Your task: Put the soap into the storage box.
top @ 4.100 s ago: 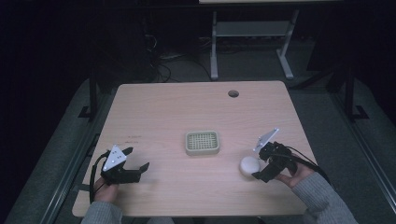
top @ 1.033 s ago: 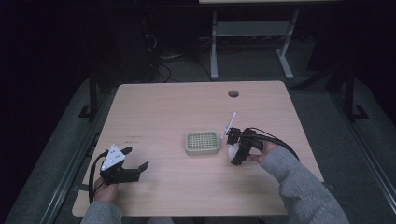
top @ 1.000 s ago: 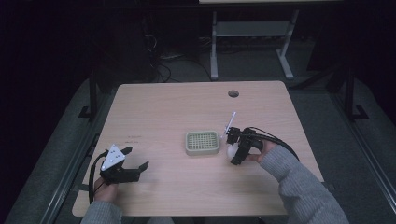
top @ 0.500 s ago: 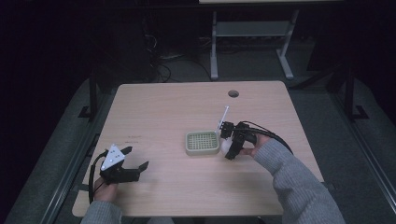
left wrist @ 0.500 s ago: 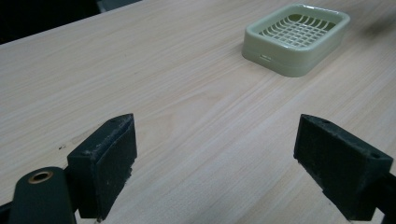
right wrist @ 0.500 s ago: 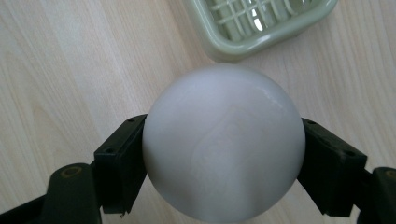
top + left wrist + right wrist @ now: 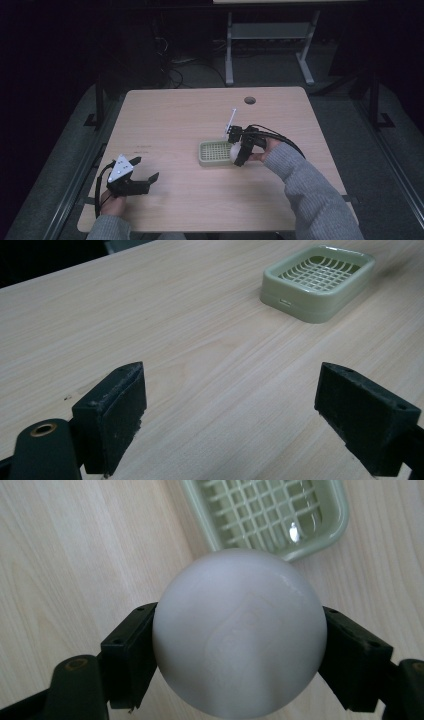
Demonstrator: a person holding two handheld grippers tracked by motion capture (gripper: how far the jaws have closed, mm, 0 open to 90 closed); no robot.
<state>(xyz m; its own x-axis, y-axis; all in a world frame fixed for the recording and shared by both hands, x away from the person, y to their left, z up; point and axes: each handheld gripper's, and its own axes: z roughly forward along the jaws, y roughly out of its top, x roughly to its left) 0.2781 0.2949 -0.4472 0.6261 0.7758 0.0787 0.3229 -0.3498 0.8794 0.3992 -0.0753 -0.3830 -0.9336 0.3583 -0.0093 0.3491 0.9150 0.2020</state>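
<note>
since four seconds back the right gripper (image 7: 236, 154) has travelled from the near right part of the table (image 7: 165, 115) across to the pale green basket tray (image 7: 216, 153), and it has brought the white ball (image 7: 239, 630) along with it. now the ball sits clamped between the two black jaws, one pad (image 7: 129, 652) pressing each flank, and from the high view the ball (image 7: 234, 151) hangs right at the tray's right-hand edge, seemingly lifted rather than resting. looking along the right gripper's jaws, the slotted floor of the tray (image 7: 270, 515) lies just beyond the ball, so the load is beside the rim and not yet over the middle. over on the other side the left gripper (image 7: 134, 176) has not budged across the earlier pictures: it rests near the front left corner, jaws spread wide with bare wood between them, grasping nothing, and the tray (image 7: 320, 282) stands well apart from it further up the table. the step in hand looks like the carry to the tray, nearly finished. the next move likely calls for a small shift inward so the ball hangs over the grid, then a gentle lowering before the jaws part. a round ball will want to roll, so letting go low, inside the raised rim, should keep it from skipping out onto the wood.
</note>
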